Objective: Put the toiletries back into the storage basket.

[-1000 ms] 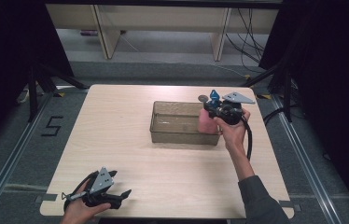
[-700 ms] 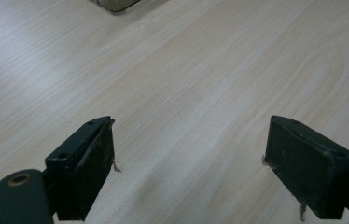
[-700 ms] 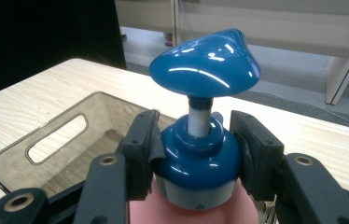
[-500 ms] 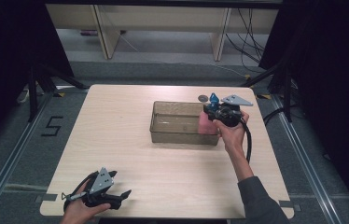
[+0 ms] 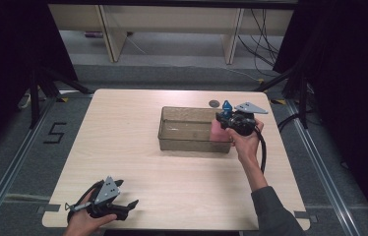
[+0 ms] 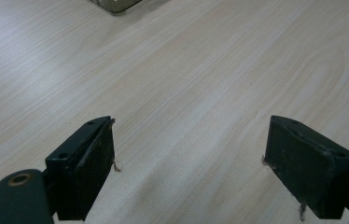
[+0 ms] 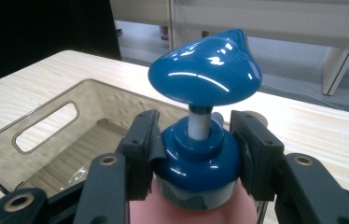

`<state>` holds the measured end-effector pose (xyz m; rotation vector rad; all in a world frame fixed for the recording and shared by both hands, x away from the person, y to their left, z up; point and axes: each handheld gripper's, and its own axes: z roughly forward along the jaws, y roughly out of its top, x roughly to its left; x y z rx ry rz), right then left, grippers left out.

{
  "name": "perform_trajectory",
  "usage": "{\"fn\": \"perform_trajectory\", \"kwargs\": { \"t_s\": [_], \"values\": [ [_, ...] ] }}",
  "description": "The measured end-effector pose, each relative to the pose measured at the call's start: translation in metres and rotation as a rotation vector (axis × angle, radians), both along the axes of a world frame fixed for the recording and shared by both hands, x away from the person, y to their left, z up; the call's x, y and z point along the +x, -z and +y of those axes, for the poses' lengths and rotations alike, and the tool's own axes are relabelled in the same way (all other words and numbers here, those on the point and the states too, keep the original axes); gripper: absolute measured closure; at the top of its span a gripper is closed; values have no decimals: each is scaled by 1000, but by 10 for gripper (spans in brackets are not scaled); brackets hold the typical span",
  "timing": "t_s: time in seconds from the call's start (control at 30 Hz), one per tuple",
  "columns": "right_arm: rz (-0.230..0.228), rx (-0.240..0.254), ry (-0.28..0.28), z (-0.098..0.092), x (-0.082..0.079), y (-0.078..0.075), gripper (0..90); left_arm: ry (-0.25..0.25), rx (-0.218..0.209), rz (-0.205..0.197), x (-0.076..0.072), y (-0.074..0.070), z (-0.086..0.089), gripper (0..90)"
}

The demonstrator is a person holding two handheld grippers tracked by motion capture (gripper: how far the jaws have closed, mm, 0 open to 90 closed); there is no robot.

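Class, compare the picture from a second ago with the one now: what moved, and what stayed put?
Barely anything moved. The right gripper stays shut on the collar of the pink pump bottle at the right end of the clear bin, with no clear shift. The left gripper stays open at the table's near left corner.

One marking can be read: a black numeral "5" [image 5: 56, 132] on the grey floor [image 5: 34, 162], at the left of the high view, just beside the left edge of the counter [image 5: 123, 147]. No label, brand or other writing can be made out on anything else in the high view or either gripper view.
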<state>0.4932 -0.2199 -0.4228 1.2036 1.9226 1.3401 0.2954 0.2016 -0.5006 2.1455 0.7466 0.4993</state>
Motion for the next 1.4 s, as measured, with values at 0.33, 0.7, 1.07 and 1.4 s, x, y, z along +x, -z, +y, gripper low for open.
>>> {"fn": "perform_trajectory", "kwargs": {
  "t_s": [0.33, 0.7, 1.07, 1.4],
  "values": [
    [-23, -46, 2, -2, 0, 5, 535, -2, 1, -7, 1, 0, 0, 154],
    [4, -35, -4, -1, -2, 10, 535, -2, 2, -10, 0, -1, 1, 154],
    [5, -38, -16, 0, -3, 13, 535, -7, -20, -7, 0, -1, 0, 154],
    [-23, -78, -19, 2, -5, 15, 530, -3, -2, -7, 0, -1, 1, 154]
  ]
}}
